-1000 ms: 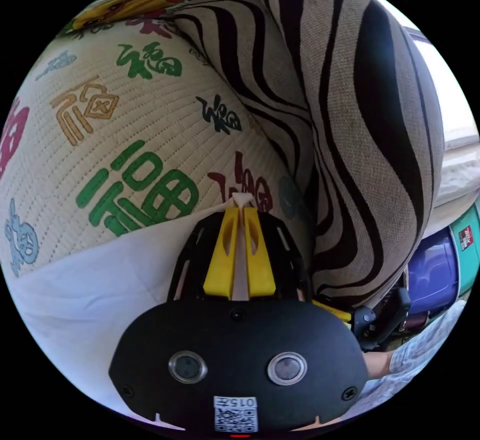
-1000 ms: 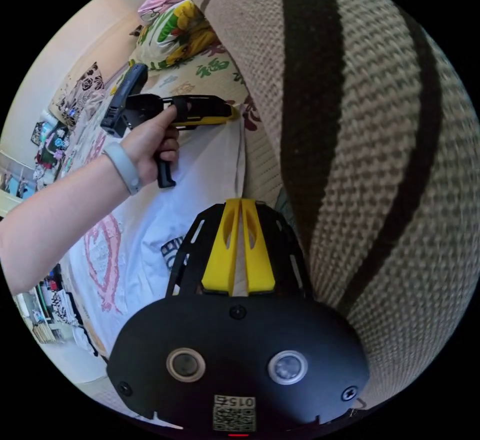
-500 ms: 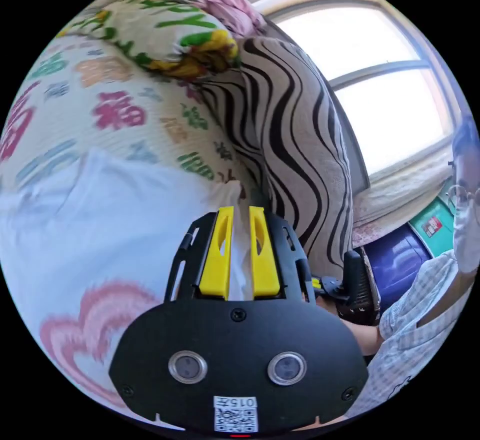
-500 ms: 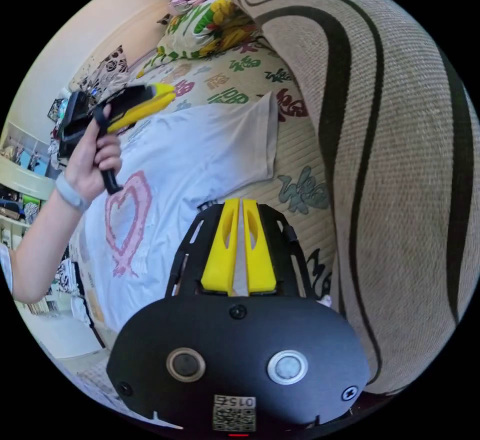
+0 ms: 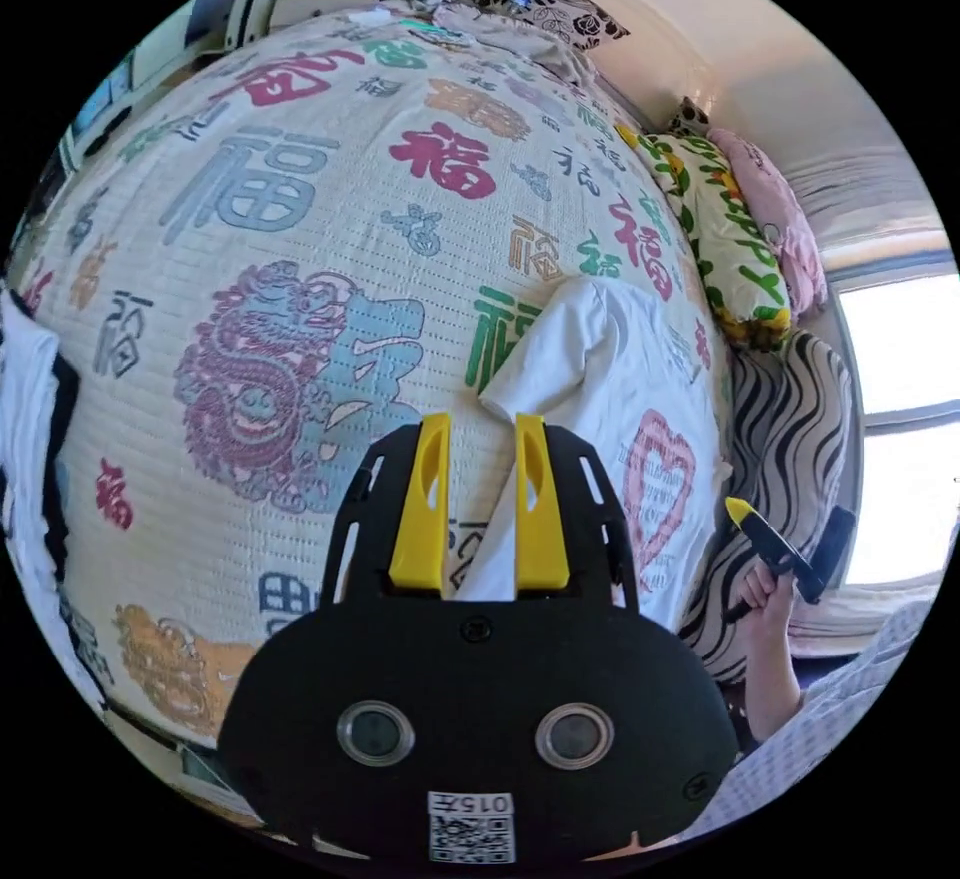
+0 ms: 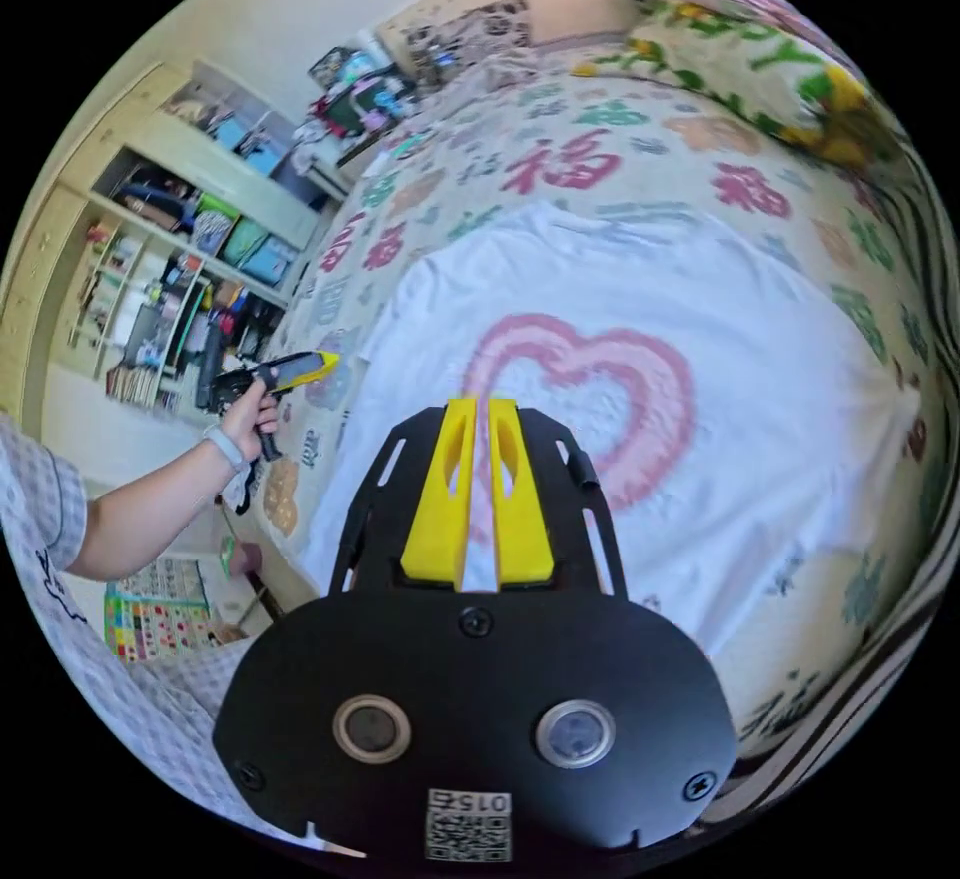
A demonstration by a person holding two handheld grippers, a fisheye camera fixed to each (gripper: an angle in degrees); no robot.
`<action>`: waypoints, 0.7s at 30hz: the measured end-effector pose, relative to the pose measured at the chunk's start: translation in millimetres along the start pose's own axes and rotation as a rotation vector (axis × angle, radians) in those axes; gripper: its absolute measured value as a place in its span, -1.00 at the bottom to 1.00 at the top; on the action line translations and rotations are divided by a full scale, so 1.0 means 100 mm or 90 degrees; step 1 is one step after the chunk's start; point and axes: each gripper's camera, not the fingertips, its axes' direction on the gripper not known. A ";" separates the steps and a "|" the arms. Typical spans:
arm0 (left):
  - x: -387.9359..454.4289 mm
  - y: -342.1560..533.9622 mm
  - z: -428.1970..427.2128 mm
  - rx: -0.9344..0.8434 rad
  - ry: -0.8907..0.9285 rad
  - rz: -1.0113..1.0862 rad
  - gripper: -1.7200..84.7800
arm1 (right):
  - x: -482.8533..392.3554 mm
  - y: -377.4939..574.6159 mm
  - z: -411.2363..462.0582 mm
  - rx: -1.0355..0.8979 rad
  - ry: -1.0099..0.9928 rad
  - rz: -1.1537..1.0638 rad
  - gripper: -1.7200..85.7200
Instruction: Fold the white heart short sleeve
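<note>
1. The white shirt (image 6: 700, 389) lies spread flat, print up, on a patterned bed cover (image 5: 260, 249); a pink heart (image 6: 590, 389) sits in the middle of its chest.
2. In the left gripper view the shirt (image 5: 610, 389) lies at the edge of the cover next to a striped cushion (image 5: 790, 419). Its long axis runs alongside that cushion. One short sleeve (image 5: 540, 359) sticks out sideways toward the open middle of the bed.
3. The heart's (image 5: 655, 489) point is turned toward the left gripper's camera; its lobes face a flowered pillow (image 5: 730, 239) beyond the shirt.
4. The left gripper (image 5: 478, 449) hangs above the cover with its yellow jaws parted by a clear gap and nothing between them.
5. The right gripper (image 6: 478, 429) hovers over the heart. Its jaws are nearly together, a thin slit between them, gripping no cloth.
6. A hand (image 6: 245, 419) holds the left gripper (image 6: 310, 366) off the bed's side, near shelves (image 6: 170, 249).
</note>
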 end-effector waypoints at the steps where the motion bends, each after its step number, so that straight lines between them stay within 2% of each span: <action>1: -0.13 -0.07 0.00 -0.012 0.040 0.001 -0.74 | -0.21 -0.20 0.22 -0.009 -0.014 -0.035 -0.93; 3: -0.28 -0.18 0.08 -0.036 0.110 -0.004 -0.76 | -0.51 -0.47 0.53 -0.023 -0.021 -0.079 -0.91; 4: -0.36 -0.26 0.13 -0.055 0.155 -0.019 -0.86 | -0.68 -0.62 0.72 -0.031 -0.014 -0.090 -0.90; 6: -0.41 -0.34 0.01 -0.022 0.183 -0.034 -0.93 | -0.88 -0.81 0.96 -0.043 0.002 -0.093 -0.88; 7: -0.36 -0.39 -0.21 0.037 0.193 -0.020 -0.95 | -0.97 -0.92 1.08 -0.044 0.012 -0.093 -0.87; 8: -0.21 -0.41 -0.46 0.089 0.209 0.032 -0.96 | -1.02 -1.01 1.16 -0.039 0.025 -0.086 -0.86; 10: 0.14 -0.39 -0.76 0.112 0.239 0.149 -0.97 | -1.02 -1.13 1.21 -0.026 0.045 -0.061 -0.85; 13: 0.70 -0.08 -0.87 0.041 0.322 0.313 -0.96 | -0.88 -1.24 1.17 0.014 0.079 0.012 -0.84; 16: 0.95 0.38 -0.65 -0.096 0.333 0.365 -0.93 | -0.69 -1.27 1.18 0.033 0.095 0.063 -0.83; 18: 0.86 0.59 -0.76 -0.086 0.299 0.355 -0.91 | -0.61 -1.30 1.34 -0.009 0.100 0.078 -0.79; 19: 0.74 0.67 -0.97 -0.046 0.301 0.344 -0.89 | -0.57 -1.32 1.51 -0.051 0.099 0.089 -0.78; 21: 0.51 0.71 -1.28 -0.034 0.320 0.322 -0.83 | -0.52 -1.33 1.79 -0.094 0.097 0.096 -0.76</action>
